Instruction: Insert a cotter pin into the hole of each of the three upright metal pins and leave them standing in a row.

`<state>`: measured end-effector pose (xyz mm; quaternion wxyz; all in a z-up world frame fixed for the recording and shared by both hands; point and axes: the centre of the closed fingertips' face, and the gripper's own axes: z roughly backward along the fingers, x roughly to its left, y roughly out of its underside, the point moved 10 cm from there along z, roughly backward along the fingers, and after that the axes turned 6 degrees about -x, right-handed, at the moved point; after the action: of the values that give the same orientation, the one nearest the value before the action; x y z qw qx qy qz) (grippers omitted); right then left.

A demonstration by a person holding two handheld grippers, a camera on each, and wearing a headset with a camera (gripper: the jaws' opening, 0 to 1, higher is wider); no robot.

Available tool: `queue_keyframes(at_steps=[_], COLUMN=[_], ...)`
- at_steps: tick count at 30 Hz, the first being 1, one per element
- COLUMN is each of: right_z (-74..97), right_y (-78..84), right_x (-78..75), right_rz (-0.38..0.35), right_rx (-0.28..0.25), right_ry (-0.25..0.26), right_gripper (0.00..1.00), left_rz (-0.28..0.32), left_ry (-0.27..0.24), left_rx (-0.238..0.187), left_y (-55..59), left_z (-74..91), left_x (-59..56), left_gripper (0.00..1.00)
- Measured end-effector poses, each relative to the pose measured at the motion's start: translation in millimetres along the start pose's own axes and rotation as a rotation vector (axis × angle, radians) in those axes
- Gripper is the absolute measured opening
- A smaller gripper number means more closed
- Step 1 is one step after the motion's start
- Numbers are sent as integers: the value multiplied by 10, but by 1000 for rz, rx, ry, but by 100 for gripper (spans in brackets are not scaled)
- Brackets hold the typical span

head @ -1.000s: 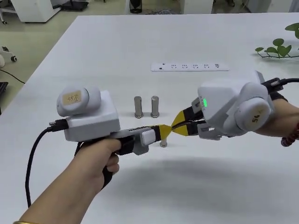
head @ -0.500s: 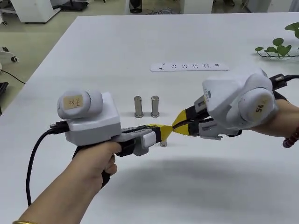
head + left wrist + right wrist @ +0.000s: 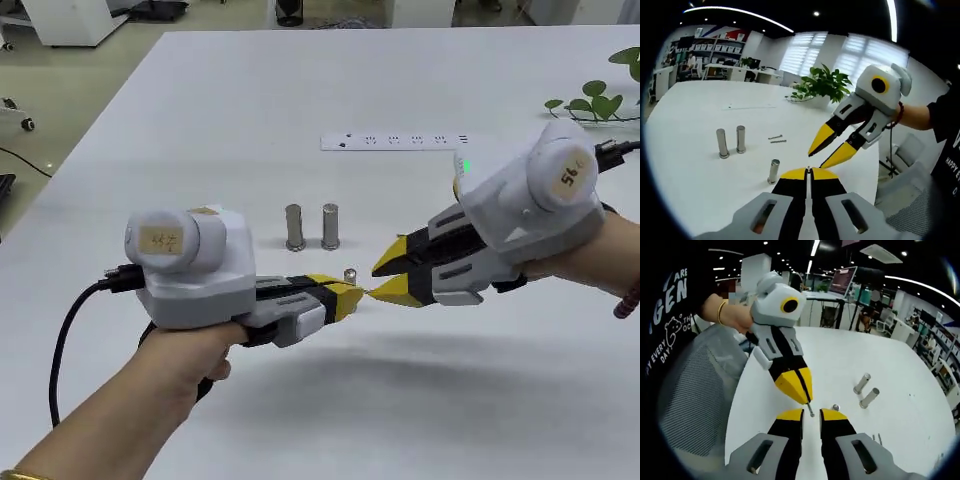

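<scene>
Two upright metal pins (image 3: pixel 294 227) (image 3: pixel 330 226) stand side by side on the white table (image 3: pixel 240 120). The third pin (image 3: pixel 350 275) stands nearer, just behind the gripper tips. My left gripper (image 3: pixel 350 292) is shut on a thin cotter pin (image 3: pixel 811 410), whose end sticks out of its yellow tips. My right gripper (image 3: pixel 376 281) faces it with jaws open, one on each side of that pin end (image 3: pixel 808 169). In the left gripper view the three pins (image 3: pixel 722 143) (image 3: pixel 741 139) (image 3: pixel 774 171) stand ahead on the left. Two loose cotter pins (image 3: pixel 777 139) lie beyond them.
A white power strip (image 3: pixel 392 141) lies across the table behind the pins. A green plant (image 3: pixel 598 101) sits at the far right edge. Chairs and office desks stand beyond the table in the gripper views.
My right gripper has rolled and its jaws have gone from nearly shut to open. Both grippers sit slightly lower, so the third pin's top shows above their tips.
</scene>
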<state>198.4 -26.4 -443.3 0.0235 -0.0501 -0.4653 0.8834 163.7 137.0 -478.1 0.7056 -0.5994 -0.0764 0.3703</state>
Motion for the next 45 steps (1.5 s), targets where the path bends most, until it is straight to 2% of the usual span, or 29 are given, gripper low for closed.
queue_keyframes(at_steps=[3,6,8,12,13,16,20,29,34,38,45], right_z=[4,9,4,4,3,1,-8,-40,-69,-84,-106], right_y=[32,74,119,186,203,249,287,310,305,313,320], right_x=[1,-12,-9,7,10,24,76,176,217,228,234], right_rz=[-97,-134,-194,-247,-254,-269,-285,-283,-286,-288,-287], right_rx=[-30,-55,-70,-104,-108,-121,-138,-145,-174,-178,-185], right_ry=[-24,-30,-43,-75,-82,-98,-140,-215,-257,-269,-278], right_gripper=[9,9,9,9,9,10,10,10,9,7,2], left_rz=[-54,-100,-124,-199,-200,-260,-288,-292,-276,-254,-240], left_ry=[8,32,43,78,82,129,163,215,234,261,272], left_rx=[-1,-17,-15,-8,-9,23,41,19,11,-9,-24], left_y=[10,8,11,11,12,42,87,120,136,130,122], left_z=[12,27,37,61,63,95,115,149,152,161,172], left_x=[22,31,32,40,40,20,-14,-76,-110,-145,-152], left_gripper=[0,0,0,0,0,0,0,0,0,0,0])
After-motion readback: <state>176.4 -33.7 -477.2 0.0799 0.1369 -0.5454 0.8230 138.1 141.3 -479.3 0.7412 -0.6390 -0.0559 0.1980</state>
